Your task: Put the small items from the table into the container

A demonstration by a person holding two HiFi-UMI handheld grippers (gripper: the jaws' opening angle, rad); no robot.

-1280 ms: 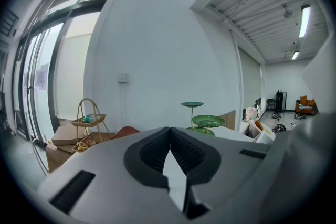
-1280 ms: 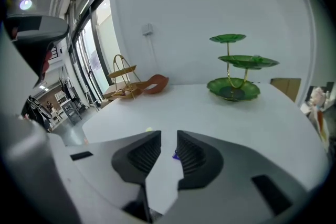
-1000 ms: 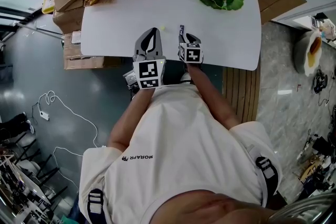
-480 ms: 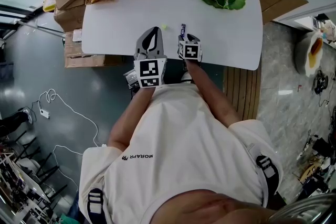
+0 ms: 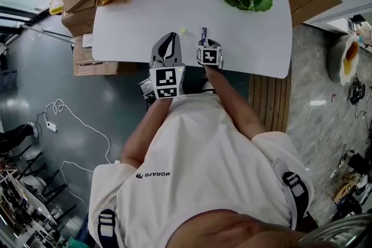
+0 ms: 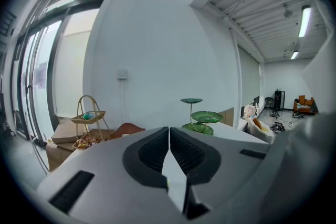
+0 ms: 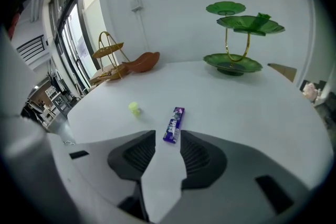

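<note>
From the head view, both tools hang over the table's [image 5: 250,38] near edge, with the right gripper [image 5: 204,42] tipped at a purple bar [image 5: 203,31] and a green ball [image 5: 182,30] just left of the bar. In the left gripper view, the left gripper [image 6: 169,131] has its jaws pressed together on nothing. In the right gripper view, the right gripper [image 7: 167,135] is spread wider than the bar [image 7: 174,120] and empty, the bar's near end at its tips. To grip well, I would slide lower along the bar until the pads flank its middle, then close squarely.
</note>
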